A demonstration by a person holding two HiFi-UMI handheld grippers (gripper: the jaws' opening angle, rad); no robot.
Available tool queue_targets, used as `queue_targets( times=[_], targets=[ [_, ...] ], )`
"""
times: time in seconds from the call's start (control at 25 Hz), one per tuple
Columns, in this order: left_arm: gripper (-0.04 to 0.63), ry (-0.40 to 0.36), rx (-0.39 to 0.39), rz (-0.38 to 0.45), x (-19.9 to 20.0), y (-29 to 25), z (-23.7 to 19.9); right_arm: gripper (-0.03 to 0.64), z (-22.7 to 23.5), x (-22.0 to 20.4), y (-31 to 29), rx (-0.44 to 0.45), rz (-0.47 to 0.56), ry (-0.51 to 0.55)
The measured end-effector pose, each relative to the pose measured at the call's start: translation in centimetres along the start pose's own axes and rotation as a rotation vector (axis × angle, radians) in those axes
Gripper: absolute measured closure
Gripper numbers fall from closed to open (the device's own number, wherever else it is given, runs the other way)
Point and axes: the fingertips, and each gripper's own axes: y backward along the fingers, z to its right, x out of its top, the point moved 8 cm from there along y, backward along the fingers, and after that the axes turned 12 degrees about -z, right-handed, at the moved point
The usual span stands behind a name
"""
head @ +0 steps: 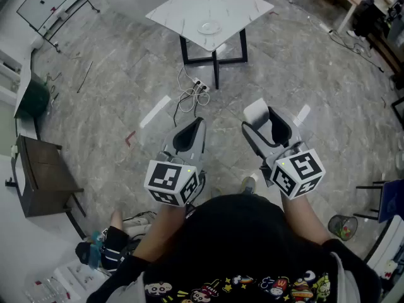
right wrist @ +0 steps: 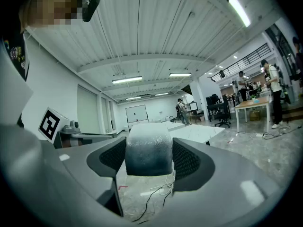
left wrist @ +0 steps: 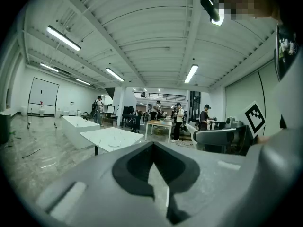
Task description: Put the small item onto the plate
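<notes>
A white marble-topped table [head: 211, 5] stands ahead on black legs, with a small pale plate [head: 209, 26] near its front corner. My right gripper [head: 265, 122] is held over the floor well short of the table, shut on a small rounded white-to-grey item [head: 255, 112]. In the right gripper view the item [right wrist: 147, 155] fills the gap between that gripper's [right wrist: 149, 141] jaws. Beside it, my left gripper [head: 197, 126] is shut with nothing in it. In the left gripper view that gripper [left wrist: 152, 146] points toward the table [left wrist: 102, 136] and plate [left wrist: 114, 144].
A power strip with tangled cables [head: 192, 93] lies on the floor in front of the table. A dark cabinet [head: 41, 175] stands at the left and a wire bin [head: 343, 226] at the right. Several people [left wrist: 177, 122] stand at desks far behind.
</notes>
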Motion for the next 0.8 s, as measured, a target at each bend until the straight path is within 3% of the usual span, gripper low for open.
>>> queue_targets(
  times=[0.8],
  targets=[
    [0.594,0.003,-0.005,-0.033,0.9,-4.4,4.1,0.284,5.2,-0.2,1.2,0.049,-0.025,-0.013]
  ],
)
